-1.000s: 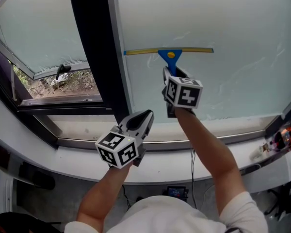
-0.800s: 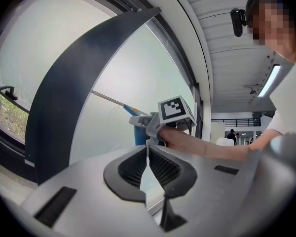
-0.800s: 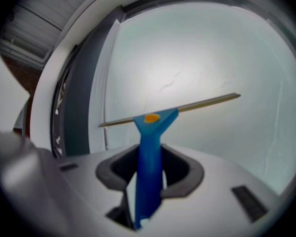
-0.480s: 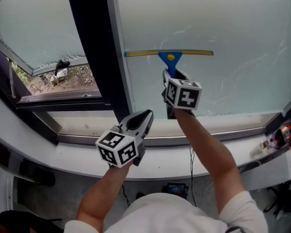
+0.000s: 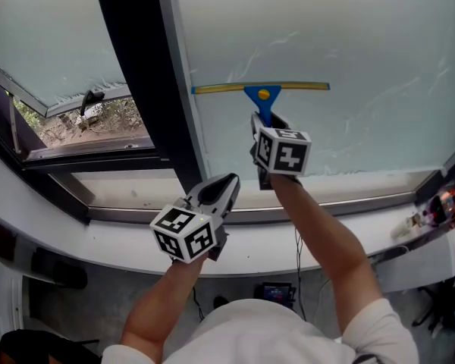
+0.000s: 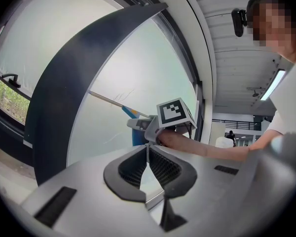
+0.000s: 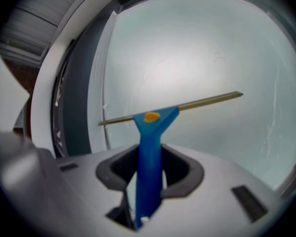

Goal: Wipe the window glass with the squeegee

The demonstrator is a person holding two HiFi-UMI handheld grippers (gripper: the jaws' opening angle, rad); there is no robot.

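A blue-handled squeegee (image 5: 262, 98) with a long yellow blade (image 7: 170, 108) lies flat against the frosted window glass (image 5: 349, 44), its blade level across the lower part of the pane. My right gripper (image 5: 265, 131) is shut on the squeegee's blue handle (image 7: 149, 167), seen upright between the jaws in the right gripper view. My left gripper (image 5: 218, 190) hangs lower, over the white sill (image 5: 136, 196), shut and holding nothing (image 6: 147, 159). In the left gripper view the squeegee (image 6: 130, 114) and my right gripper's marker cube (image 6: 175, 113) show ahead.
A dark window post (image 5: 140, 74) splits the panes. Left of it a window stands open with a black handle (image 5: 87, 99) and greenery outside. A grey ledge (image 5: 326, 241) runs below the sill, with small items (image 5: 432, 211) at its right end.
The squeegee and my right gripper have slid a little down the glass and slightly left. My left gripper has stayed where it was.
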